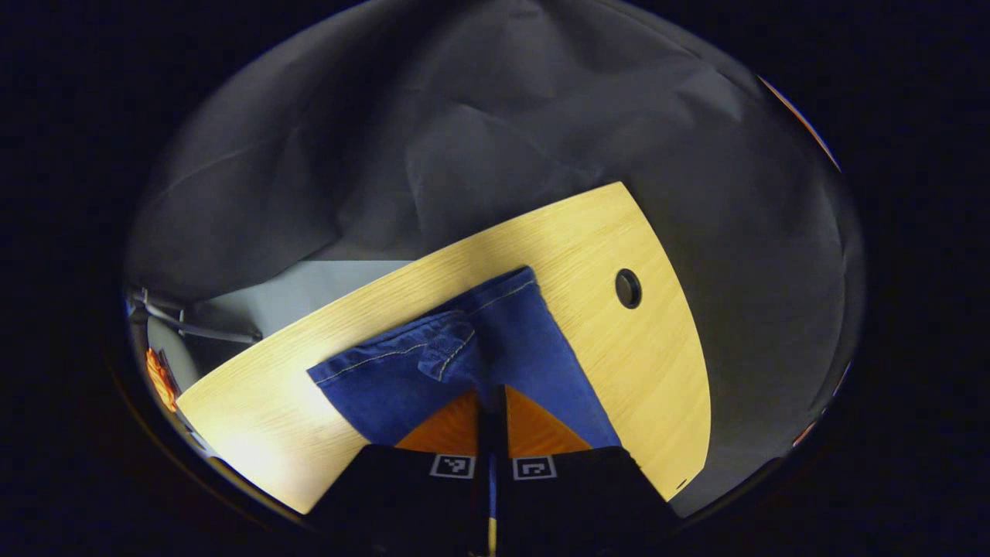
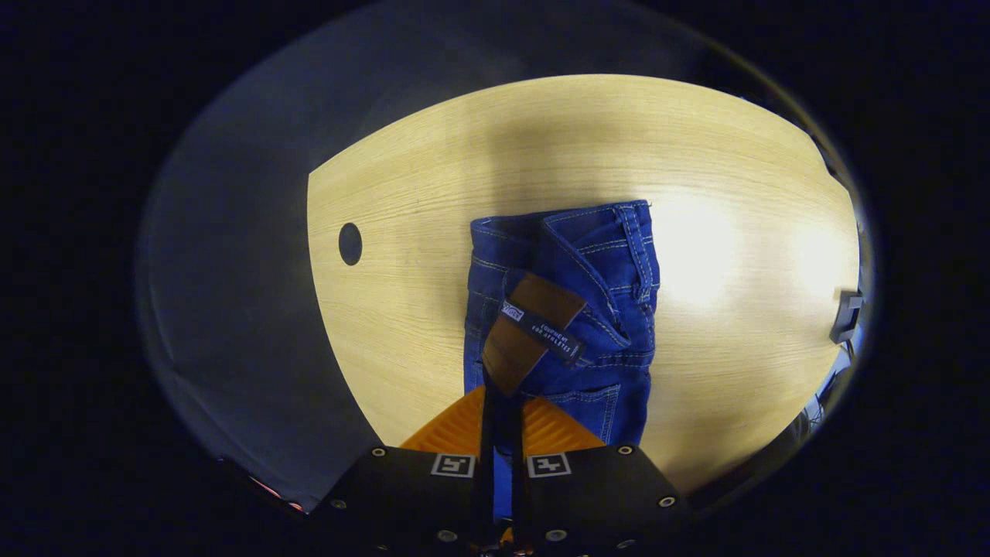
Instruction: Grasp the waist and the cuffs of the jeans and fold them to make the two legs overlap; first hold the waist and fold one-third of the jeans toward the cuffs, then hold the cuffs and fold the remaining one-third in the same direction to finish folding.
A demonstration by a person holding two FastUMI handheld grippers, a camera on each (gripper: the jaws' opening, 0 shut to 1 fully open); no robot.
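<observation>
The jeans [image 2: 561, 309] lie on the light wooden table [image 2: 402, 232], and each gripper has denim pinched between its two fingers. In the right gripper view, the waist end is in front of the camera: the waistband with its brown patch [image 2: 532, 329] hangs tilted from the fingertips, a back pocket with pale stitching sits just beside it, and the cloth runs away across the tabletop to a straight edge farther off. The right gripper [image 2: 501, 402] has its fingers drawn close together with only a narrow slot between them, and the blue cloth fills that slot, so it is clamped on the waist. In the left gripper view, the jeans [image 1: 495, 348] spread out from the fingertips in two directions, one stretch toward the far edge of the table and one hemmed stretch to the left, with a rumpled fold of seam between them. The left gripper [image 1: 490, 402] likewise has its fingers nearly closed, with denim caught between them. A round hole [image 1: 628, 288] in the table lies to the right of the cloth, well apart from it.
</observation>
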